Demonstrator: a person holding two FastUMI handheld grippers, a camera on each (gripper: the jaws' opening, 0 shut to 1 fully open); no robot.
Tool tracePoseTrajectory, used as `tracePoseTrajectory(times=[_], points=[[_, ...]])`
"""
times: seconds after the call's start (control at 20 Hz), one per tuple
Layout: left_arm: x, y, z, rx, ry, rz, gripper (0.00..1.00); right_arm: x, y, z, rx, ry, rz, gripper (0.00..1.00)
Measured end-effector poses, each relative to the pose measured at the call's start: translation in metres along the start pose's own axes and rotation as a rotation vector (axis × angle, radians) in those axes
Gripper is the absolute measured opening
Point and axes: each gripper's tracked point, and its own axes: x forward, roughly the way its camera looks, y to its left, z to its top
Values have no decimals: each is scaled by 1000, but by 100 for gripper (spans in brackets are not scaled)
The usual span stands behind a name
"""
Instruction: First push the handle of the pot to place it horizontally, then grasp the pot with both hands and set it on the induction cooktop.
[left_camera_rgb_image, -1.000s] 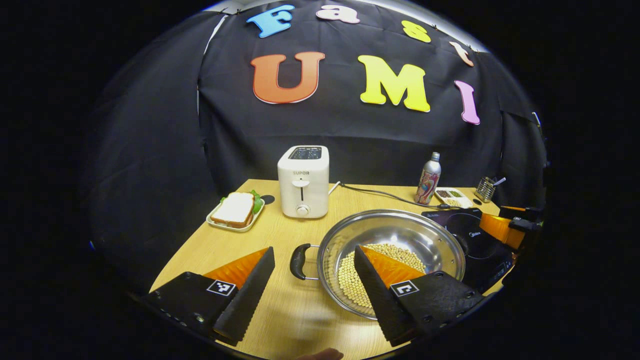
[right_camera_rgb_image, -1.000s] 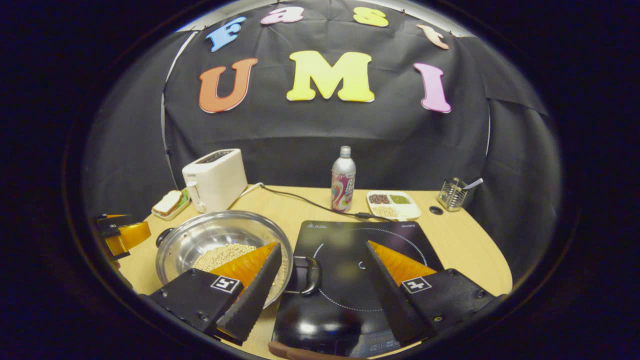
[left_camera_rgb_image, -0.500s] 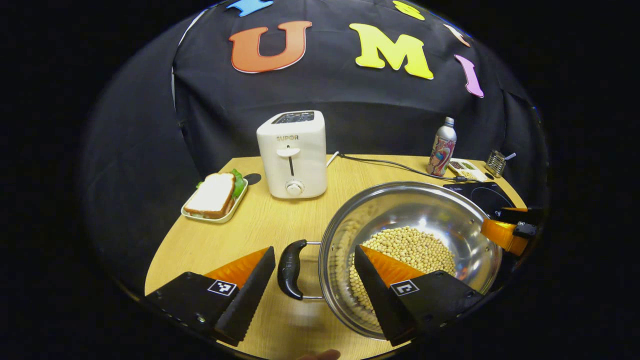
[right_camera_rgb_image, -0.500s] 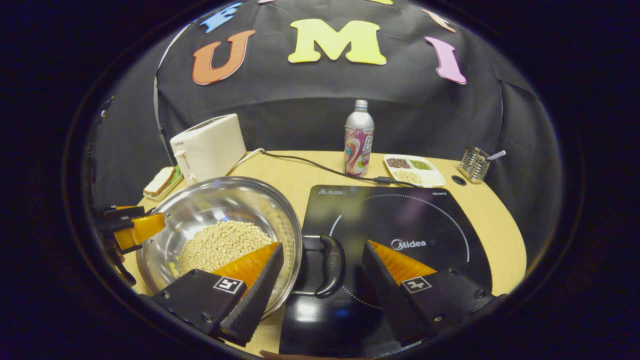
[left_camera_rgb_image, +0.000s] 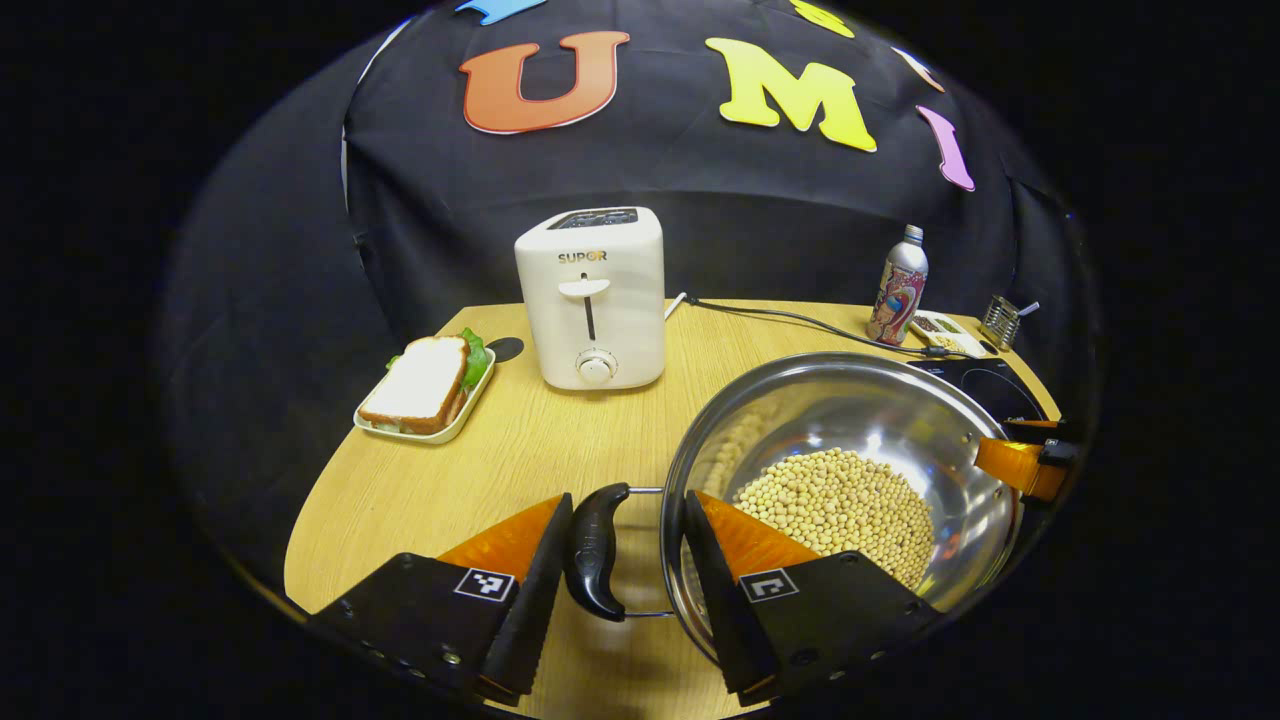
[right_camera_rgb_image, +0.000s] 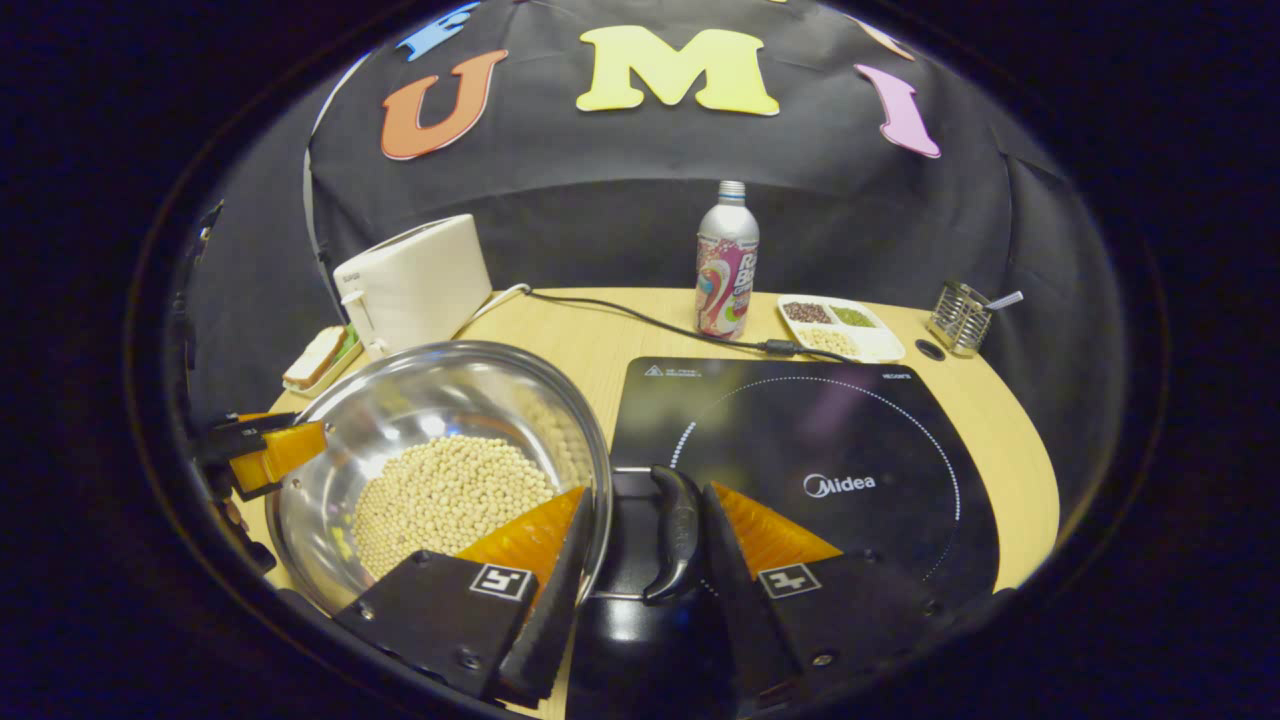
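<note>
left tool (left_camera_rgb_image: 622, 560) straddles pot (left_camera_rgb_image: 850, 440) handle, right tool (right_camera_rgb_image: 640, 545) likewise; clamping unclear.

Black cloth wall (left_camera_rgb_image: 700, 230), light wooden table (left_camera_rgb_image: 450, 480), dim booth

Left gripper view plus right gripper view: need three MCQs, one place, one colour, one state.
1. The silver bottle with a colourful label stands: A) behind the black induction cooktop; B) in front of it; C) on top of it.
2. The box-shaped toaster is: A) red; B) white; C) green.
3. The round stainless-steel pot is: A) empty; B) lidded; C) holding pale round beans.

Answers: 1 A, it stands near the back wall, past the cooktop's far edge. 2 B, its body is white all over. 3 C, beans heap in its open bowl.
</note>
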Motion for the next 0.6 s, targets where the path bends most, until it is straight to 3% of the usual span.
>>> tracePoseTrajectory(times=[0.6], points=[[1, -2, -9, -40, 77, -50, 65, 3, 0, 2, -41, 10, 33, 65]])
